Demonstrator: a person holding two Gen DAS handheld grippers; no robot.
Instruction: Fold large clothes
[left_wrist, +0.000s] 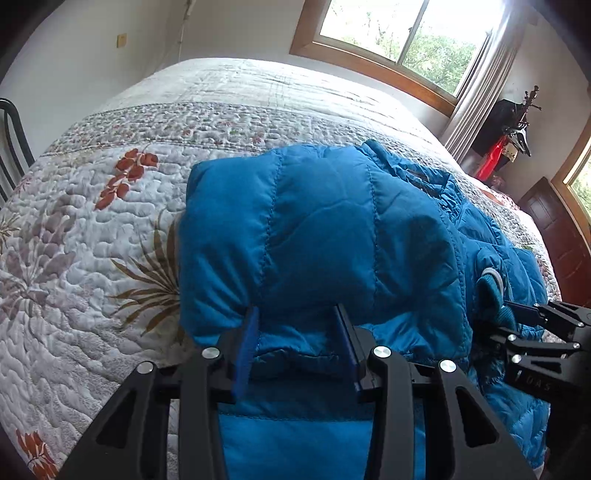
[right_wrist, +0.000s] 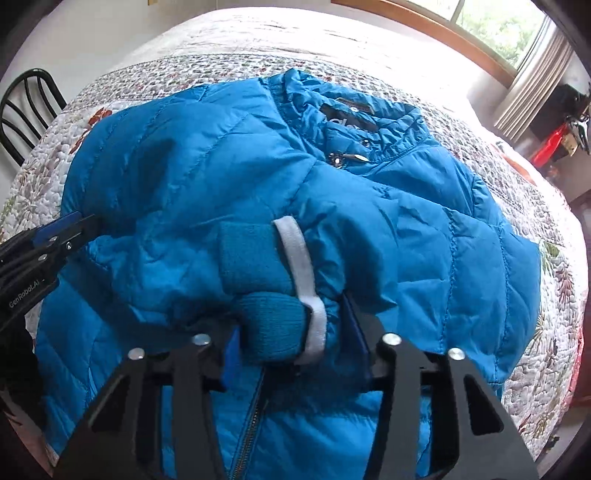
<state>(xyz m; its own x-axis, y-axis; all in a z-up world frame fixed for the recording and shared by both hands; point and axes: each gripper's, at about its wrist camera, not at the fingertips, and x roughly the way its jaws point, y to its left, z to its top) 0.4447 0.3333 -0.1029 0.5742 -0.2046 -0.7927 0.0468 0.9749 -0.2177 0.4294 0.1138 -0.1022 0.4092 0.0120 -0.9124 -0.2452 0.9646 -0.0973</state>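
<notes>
Quilted bedspread, white with rust flowers and brown fronds, fills most of both views; you see a patterned band crossing it toward the top. Behind it stands a pale wall, and a wood-framed window with green trees outside sits at upper right, a grey curtain hanging beside it. A dark door shows at the right edge of your left wrist view.

The blue puffer jacket lies on the bed in mid-frame, collar toward the window, zipper running down to the bottom edge. Its lower hem is cut off below both frames, and the label text at the collar is too blurred to read.

Your left gripper has its blue-padded jaws spread wide with a puffy fold of the jacket bulging between them; whether the pads actually pinch it you cannot tell. Your right gripper sits likewise wide, a knitted sleeve cuff with a white band between its fingers, grip unclear.

A black chair back stands at upper left. Red and black items, hard to identify, sit in the right corner. Each gripper's black frame blocks the lower part of the jacket.
</notes>
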